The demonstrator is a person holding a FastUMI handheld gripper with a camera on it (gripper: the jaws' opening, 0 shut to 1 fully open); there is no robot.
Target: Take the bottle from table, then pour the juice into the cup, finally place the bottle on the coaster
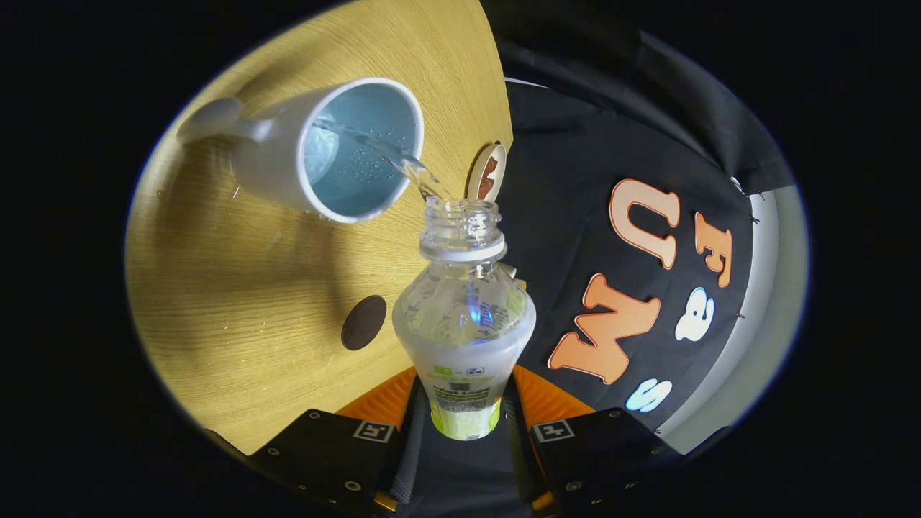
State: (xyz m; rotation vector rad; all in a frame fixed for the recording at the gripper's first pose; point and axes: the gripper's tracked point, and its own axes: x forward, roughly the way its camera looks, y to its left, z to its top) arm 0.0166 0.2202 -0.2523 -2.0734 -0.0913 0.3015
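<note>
My gripper [465,414] is shut on a clear plastic bottle [464,324], a finger pressing on each side of its labelled lower body. The bottle is uncapped and tipped toward a white mug [288,155] with a pale blue inside, which stands on the wooden table [237,288]. A thin stream of clear liquid [392,155] runs from the bottle's mouth into the mug. A round coaster [488,173] with a brown pattern lies at the table's edge just beyond the bottle's neck. A dark round disc [363,321] lies on the table beside the bottle's shoulder.
Small droplets dot the wood near the mug's base. The mug's handle [216,121] points away from the bottle. The table's edge runs past the coaster, with the booth's black cloth wall [575,216] beyond it.
</note>
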